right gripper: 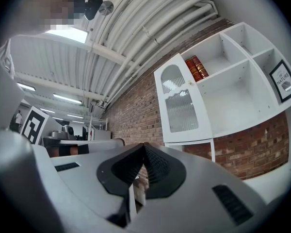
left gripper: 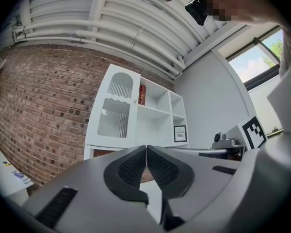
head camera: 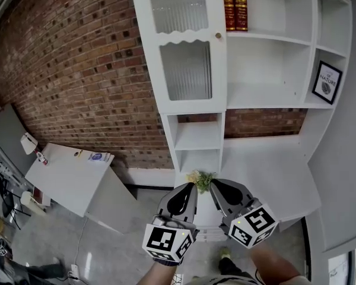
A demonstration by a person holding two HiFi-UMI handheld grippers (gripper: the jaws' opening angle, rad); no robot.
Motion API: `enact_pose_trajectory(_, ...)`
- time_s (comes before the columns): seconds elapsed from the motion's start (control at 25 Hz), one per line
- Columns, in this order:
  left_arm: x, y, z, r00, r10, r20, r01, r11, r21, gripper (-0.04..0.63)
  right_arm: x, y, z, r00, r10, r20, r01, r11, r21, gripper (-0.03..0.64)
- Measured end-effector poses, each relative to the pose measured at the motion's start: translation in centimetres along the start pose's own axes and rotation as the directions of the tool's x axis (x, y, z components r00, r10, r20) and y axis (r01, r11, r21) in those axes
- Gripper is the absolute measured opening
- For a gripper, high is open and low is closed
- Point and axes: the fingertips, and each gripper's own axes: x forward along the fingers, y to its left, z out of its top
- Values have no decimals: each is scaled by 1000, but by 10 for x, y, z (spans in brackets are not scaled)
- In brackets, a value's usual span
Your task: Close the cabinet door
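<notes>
The white cabinet door [head camera: 184,46], with two ribbed glass panels and a small round knob [head camera: 218,35], covers the left bay of the wall cabinet and looks flush with its front. It also shows in the left gripper view as the door [left gripper: 115,110] and in the right gripper view as the door [right gripper: 179,101]. My left gripper [head camera: 190,186] and right gripper [head camera: 214,183] hang side by side low in the head view, well short of the cabinet. Both are shut and empty, as seen at the left gripper [left gripper: 146,147] and the right gripper [right gripper: 144,144].
Red books [head camera: 234,5] stand on the open top shelf and a framed picture [head camera: 327,82] sits in the right bay. A small plant [head camera: 200,180] shows just beyond my fingertips on the white counter [head camera: 273,171]. A white table [head camera: 68,177] stands at left by the brick wall.
</notes>
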Motion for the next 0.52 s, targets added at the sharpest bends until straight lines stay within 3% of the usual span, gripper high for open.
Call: enact_pose_trajectory(0.52,-15,-6,6,1000,1,6,-1,1000,9,18,-9,15,6,1000,7,8,-7,1000,-18,17)
